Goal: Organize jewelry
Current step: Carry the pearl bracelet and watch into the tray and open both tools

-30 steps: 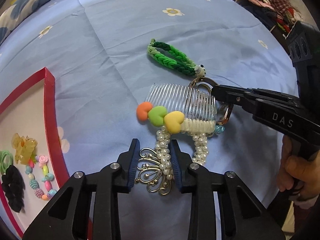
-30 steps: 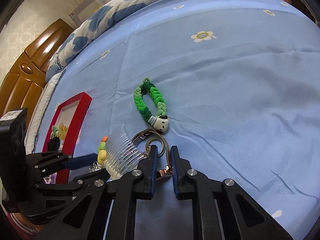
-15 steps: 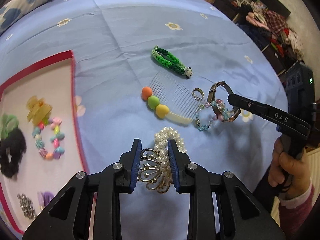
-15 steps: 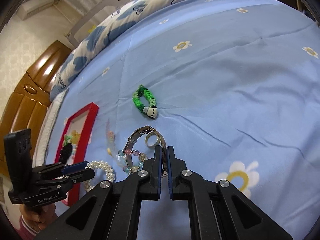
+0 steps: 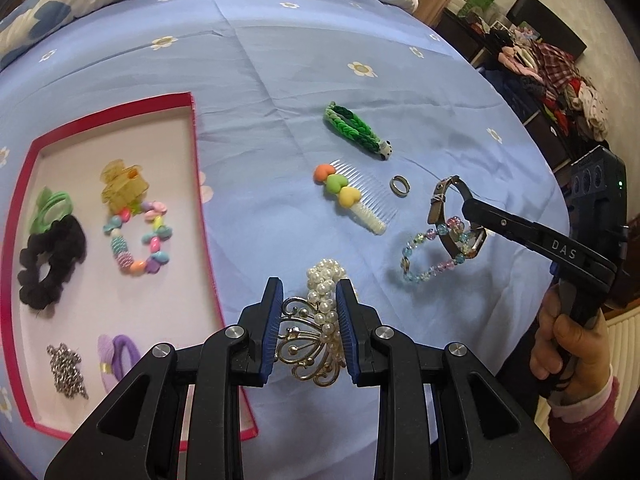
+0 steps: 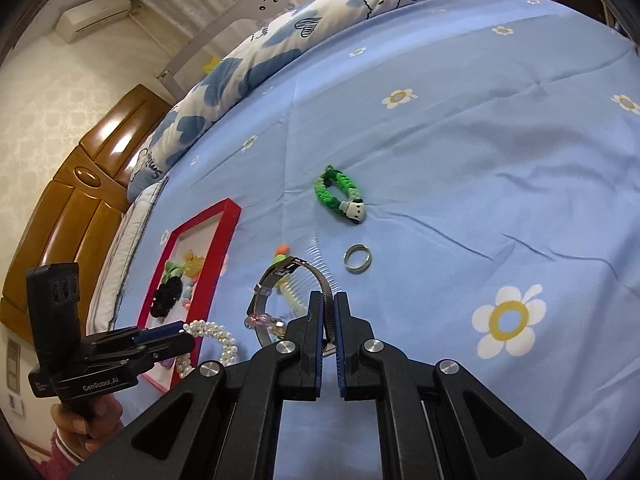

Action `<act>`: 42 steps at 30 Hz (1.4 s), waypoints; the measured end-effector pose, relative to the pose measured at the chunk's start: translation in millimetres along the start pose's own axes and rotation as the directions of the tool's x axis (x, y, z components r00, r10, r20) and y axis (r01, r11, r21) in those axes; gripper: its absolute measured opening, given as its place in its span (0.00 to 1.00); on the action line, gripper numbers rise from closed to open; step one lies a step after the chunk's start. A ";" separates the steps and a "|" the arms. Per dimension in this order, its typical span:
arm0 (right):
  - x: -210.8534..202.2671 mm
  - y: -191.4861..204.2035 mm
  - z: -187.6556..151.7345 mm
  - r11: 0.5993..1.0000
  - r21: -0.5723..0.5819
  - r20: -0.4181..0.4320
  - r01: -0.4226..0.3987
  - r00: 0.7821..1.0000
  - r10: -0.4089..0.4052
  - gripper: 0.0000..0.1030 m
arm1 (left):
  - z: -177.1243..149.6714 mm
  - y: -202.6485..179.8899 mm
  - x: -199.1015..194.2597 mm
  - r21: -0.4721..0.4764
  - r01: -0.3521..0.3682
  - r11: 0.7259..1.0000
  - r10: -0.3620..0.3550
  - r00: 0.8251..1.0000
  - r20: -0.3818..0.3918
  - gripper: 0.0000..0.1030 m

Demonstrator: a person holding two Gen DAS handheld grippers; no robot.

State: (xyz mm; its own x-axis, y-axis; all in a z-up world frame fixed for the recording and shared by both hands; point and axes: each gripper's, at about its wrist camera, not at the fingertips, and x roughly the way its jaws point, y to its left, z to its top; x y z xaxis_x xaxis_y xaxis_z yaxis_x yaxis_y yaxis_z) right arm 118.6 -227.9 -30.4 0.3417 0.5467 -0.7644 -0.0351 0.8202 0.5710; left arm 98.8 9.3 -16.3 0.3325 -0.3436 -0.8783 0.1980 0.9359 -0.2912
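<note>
Left-wrist and right-wrist views over a bed (image 5: 280,80) with a blue flowered sheet. Our left gripper (image 5: 309,320) is clenched on a gold crown ornament (image 5: 308,344) joined to a pearl bracelet (image 5: 326,280); the pearls run up between the blue pads and spill onto the sheet ahead of them. Our right gripper (image 6: 328,320) is clenched on a brown watch strap (image 6: 296,268), which it holds raised off the sheet. In the left-wrist view a pastel bead bracelet (image 5: 424,256) hangs from that strap (image 5: 442,200) and trails down to the sheet.

Loose on the sheet we see a clear comb with three coloured hearts (image 5: 352,196), a metal ring (image 5: 400,186) just beside the comb's teeth, and farther off a green braided band with a small white figure (image 5: 354,130).

To the left lies a red-rimmed tray (image 5: 202,216). It holds a black scrunchie (image 5: 48,264), a green hair tie (image 5: 52,204), a yellow claw clip (image 5: 122,184), a multicoloured bead bracelet (image 5: 138,240), a purple hair tie (image 5: 118,356) and a small silver chain (image 5: 66,370).
</note>
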 end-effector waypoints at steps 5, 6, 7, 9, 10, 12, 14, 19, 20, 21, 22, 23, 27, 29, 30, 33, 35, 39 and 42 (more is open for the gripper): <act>-3.4 17.3 -3.4 0.997 -0.073 0.016 0.034 0.999 -0.033 0.05 | -3.6 6.6 -10.5 -0.022 0.000 1.000 0.001 1.000 0.021 0.24; -3.6 23.6 -4.4 0.995 -0.094 0.016 0.015 1.000 -0.014 0.05 | -4.9 8.7 -13.1 -0.026 -0.001 1.000 0.002 1.000 0.026 0.24; -3.1 25.9 -5.4 0.995 -0.100 0.015 0.005 1.000 -0.003 0.04 | -5.6 9.6 -14.6 -0.029 -0.002 1.000 0.002 1.000 0.028 0.24; 1.8 32.7 -7.8 0.987 -0.141 0.012 0.080 0.997 -0.079 0.04 | -7.3 11.5 -17.8 -0.035 -0.003 0.999 0.004 0.999 0.033 0.24; 5.2 32.9 -8.4 0.983 -0.149 0.012 0.109 0.994 -0.109 0.05 | -8.3 12.4 -19.9 -0.037 -0.004 0.999 0.005 0.999 0.037 0.24; 9.0 25.7 -9.5 0.991 -0.105 -0.001 0.081 0.997 -0.082 0.05 | -10.8 14.5 -24.3 -0.042 -0.004 0.999 0.006 0.999 0.045 0.24; 8.7 25.5 -11.6 0.991 -0.106 0.001 0.082 0.997 -0.083 0.04 | -12.4 16.9 -27.8 -0.048 -0.005 0.999 0.008 0.999 0.051 0.24; -2.1 36.5 -14.4 0.992 -0.124 0.032 -0.034 0.999 0.039 0.04 | -15.5 25.1 -34.1 -0.074 -0.004 0.997 0.009 0.998 0.065 0.24; -2.6 38.6 -14.2 0.991 -0.127 0.033 -0.043 0.998 0.048 0.04 | -16.2 26.4 -35.5 -0.078 -0.004 0.997 0.010 0.998 0.067 0.24; -2.9 41.8 -14.0 0.991 -0.131 0.032 -0.036 0.999 0.041 0.04 | -17.3 27.5 -37.4 -0.081 -0.006 0.997 0.011 0.997 0.071 0.24; -2.1 43.5 -13.3 0.991 -0.133 0.033 -0.022 0.999 0.027 0.04 | -17.7 28.6 -38.8 -0.084 -0.006 0.996 0.012 0.997 0.074 0.24; -1.7 44.4 -12.9 0.991 -0.132 0.033 -0.025 0.999 0.030 0.04 | -18.1 29.8 -40.4 -0.087 -0.007 0.996 0.013 0.997 0.077 0.24; 2.1 46.8 -12.9 0.993 -0.115 0.019 -0.034 0.999 0.036 0.04 | -21.3 36.4 -47.8 -0.104 -0.013 0.994 0.023 0.995 0.093 0.24; 2.8 51.2 -15.0 0.992 -0.121 0.012 -0.038 0.999 0.039 0.04 | -23.2 42.0 -52.0 -0.119 -0.016 0.993 0.029 0.994 0.103 0.24; 3.3 53.7 -15.9 0.991 -0.126 0.009 -0.038 0.999 0.039 0.04 | -24.5 44.5 -54.2 -0.127 -0.018 0.992 0.031 0.994 0.107 0.24; 7.0 62.8 -17.6 0.989 -0.136 -0.003 -0.051 0.999 0.051 0.04 | -27.3 55.1 -60.2 -0.154 -0.023 0.988 0.042 0.992 0.121 0.24; 11.0 69.7 -18.2 0.988 -0.143 -0.013 -0.060 0.998 0.058 0.04 | -29.0 63.0 -64.4 -0.173 -0.027 0.985 0.050 0.990 0.131 0.24; 20.7 85.2 -19.3 0.985 -0.156 -0.036 -0.080 0.996 0.076 0.04 | -33.4 84.1 -74.4 -0.225 -0.030 0.974 0.066 0.986 0.153 0.24; 31.2 102.1 -20.4 0.979 -0.177 -0.062 -0.100 0.994 0.090 0.04 | -37.2 98.7 -80.3 -0.261 -0.032 0.965 0.078 0.983 0.166 0.24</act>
State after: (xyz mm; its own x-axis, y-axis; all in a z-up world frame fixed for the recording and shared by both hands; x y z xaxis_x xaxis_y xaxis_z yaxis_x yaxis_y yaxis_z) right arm 106.5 -123.7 -2.0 0.2784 0.6280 -0.7267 -0.2345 0.7782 0.5826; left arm 57.4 132.1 11.4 0.4950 -0.2779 -0.8233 -0.0602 0.9342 -0.3516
